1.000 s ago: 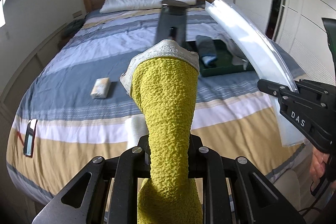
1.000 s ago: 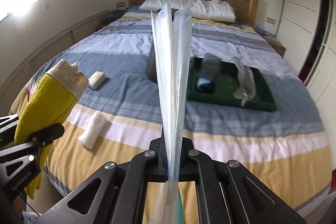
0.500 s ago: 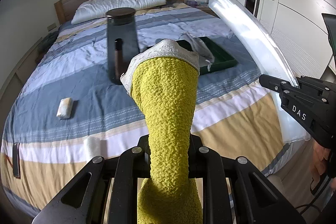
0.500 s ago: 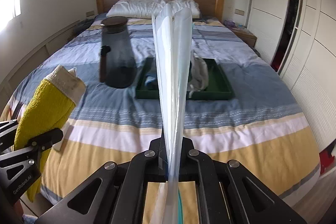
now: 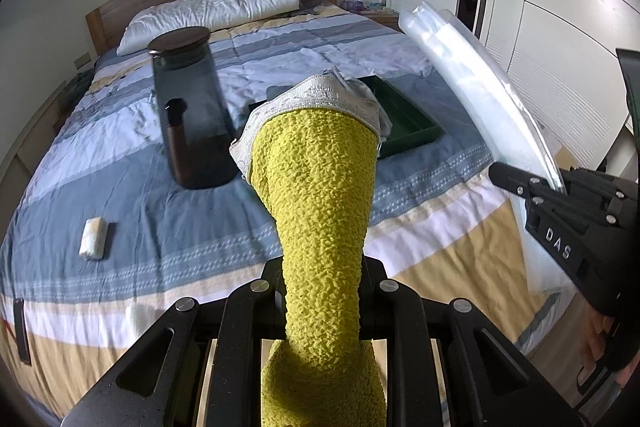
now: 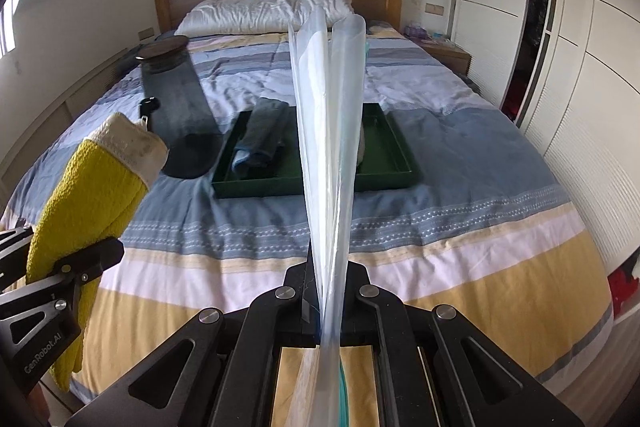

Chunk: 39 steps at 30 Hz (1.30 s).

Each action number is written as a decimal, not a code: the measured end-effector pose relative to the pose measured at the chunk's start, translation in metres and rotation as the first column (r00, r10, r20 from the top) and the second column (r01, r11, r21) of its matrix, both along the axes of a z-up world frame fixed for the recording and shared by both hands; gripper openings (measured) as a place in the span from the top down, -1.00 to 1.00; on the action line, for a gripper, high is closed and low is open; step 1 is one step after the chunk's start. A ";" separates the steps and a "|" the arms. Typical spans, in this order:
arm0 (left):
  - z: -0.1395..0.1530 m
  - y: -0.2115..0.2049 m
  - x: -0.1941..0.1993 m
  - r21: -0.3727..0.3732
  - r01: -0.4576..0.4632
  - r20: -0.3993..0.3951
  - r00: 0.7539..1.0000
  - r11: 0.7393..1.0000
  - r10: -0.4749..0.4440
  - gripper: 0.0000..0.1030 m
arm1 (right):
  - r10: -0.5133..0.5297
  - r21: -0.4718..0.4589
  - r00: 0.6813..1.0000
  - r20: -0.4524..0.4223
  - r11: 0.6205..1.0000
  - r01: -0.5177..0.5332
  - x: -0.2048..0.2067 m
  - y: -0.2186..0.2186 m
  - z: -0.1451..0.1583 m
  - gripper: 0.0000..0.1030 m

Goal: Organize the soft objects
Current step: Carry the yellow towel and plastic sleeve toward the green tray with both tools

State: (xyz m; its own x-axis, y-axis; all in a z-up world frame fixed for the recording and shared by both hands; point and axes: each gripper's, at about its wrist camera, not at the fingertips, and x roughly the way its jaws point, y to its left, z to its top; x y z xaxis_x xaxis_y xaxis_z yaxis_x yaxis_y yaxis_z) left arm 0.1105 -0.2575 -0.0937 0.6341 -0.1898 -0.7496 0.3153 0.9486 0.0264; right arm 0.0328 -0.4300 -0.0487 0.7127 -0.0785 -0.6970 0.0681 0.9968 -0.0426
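Mid-carry above foot of bed (image 6: 460,227): left gripper (image 5: 324,291) clamped on upright yellow sock (image 5: 320,195), right gripper (image 6: 330,291) pinching clear plastic bag (image 6: 328,147), mouth seemingly slightly parted; next, likely feed sock into bag.

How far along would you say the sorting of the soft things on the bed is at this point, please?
Partly done. A folded blue cloth already lies in the green tray, with a pale item beside it, mostly hidden. In hand: the left gripper clamps a yellow sock, the right gripper a clear plastic bag; the sock is not yet in the bag. Left: a small rolled bundle on the bedspread.
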 end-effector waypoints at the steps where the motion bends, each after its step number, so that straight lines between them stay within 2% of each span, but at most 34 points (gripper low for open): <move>1: 0.000 -0.004 0.006 -0.004 -0.001 -0.002 1.000 1.000 0.001 0.68 | -0.004 0.001 1.000 -0.002 1.000 0.004 0.007 -0.003 -0.001 0.95; 16: 0.002 -0.047 0.074 -0.037 -0.027 0.019 0.999 0.999 0.028 0.68 | -0.030 0.011 0.999 0.016 0.999 0.030 0.102 -0.038 -0.012 0.95; 23: 0.002 -0.051 0.109 -0.045 -0.060 0.039 0.997 0.997 0.062 0.67 | -0.023 0.008 0.999 0.031 1.000 0.023 0.146 -0.047 -0.022 0.95; 33: -0.010 -0.035 0.154 -0.086 -0.147 0.012 0.989 0.985 0.148 0.67 | -0.011 0.008 1.000 0.027 1.000 0.010 0.199 -0.063 -0.054 0.95; 39: -0.016 -0.046 0.174 -0.090 -0.178 -0.003 0.984 0.980 0.178 0.67 | 0.003 -0.008 1.000 0.018 1.000 -0.003 0.234 -0.070 -0.068 0.94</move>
State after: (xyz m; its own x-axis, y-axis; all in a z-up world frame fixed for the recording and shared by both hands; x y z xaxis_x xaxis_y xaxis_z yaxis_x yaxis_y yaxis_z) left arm 0.2848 -0.3038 -0.1095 0.6672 -0.1403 -0.7316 0.1414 0.9881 -0.0605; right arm 0.2670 -0.4999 -0.1164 0.7251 -0.0818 -0.6838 0.0663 0.9966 -0.0489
